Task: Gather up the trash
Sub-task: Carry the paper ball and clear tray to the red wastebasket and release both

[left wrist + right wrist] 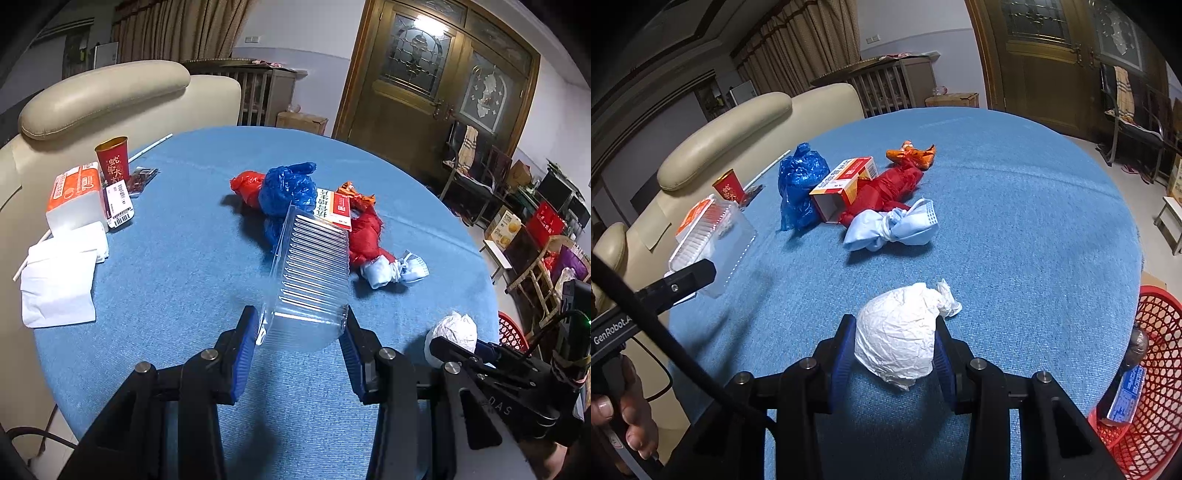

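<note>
The left gripper (301, 334) is clamped on a clear ribbed plastic container (312, 273). The right gripper (894, 350) squeezes a crumpled white paper ball (897, 332), with a red basket (1156, 369) to its right.

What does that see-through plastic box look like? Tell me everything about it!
The clear plastic box is thin and see-through, with ribbed ridges along its side and a flat rim. It looks empty. The left gripper holds it, blue fingers pressing both sides of its near end, so it tilts up above the blue tablecloth, pointing toward the pile of bags. The right wrist view shows it at the table's left side.
</note>
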A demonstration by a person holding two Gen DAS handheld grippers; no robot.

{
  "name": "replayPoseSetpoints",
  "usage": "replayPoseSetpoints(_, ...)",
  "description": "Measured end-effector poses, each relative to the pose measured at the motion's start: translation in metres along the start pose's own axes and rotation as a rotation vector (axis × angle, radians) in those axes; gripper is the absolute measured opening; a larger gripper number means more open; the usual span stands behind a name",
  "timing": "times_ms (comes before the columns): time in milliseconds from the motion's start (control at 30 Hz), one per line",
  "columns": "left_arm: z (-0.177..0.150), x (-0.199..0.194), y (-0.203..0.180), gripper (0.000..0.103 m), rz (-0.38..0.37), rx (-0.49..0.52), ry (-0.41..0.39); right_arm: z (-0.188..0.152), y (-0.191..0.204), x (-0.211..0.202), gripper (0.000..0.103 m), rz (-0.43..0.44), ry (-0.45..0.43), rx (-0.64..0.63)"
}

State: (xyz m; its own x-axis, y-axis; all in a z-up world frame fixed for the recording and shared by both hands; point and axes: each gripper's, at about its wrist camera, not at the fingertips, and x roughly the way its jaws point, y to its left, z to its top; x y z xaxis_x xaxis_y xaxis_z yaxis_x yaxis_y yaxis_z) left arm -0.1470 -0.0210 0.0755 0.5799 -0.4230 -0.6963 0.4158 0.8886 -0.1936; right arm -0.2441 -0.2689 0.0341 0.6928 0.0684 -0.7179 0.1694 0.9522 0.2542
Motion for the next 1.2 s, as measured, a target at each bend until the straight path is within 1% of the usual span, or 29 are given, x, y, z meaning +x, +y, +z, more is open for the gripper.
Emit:
replayPoseSetpoints(333, -0.001, 0.001, -0.01, 0.045, 0.015, 0.017, 0.01, -0.003, -0.005, -0.004, 0.044, 0.001, -0.002, 0.011)
replayPoseSetpoints(633, 0.0, 0.003, -0.017, 0.045, 0.021, 0.029, 0.016, -0.001, -0.012, -0.012, 0.044, -0.004, -0.023, 0.03)
replayPoseSetpoints(1200, 0.005, 0.0, -0.048, 0.045, -0.017, 0.083, 0.005, -0.003, -0.035, -0.026, 0.044, -0.037, -0.05, 0.081)
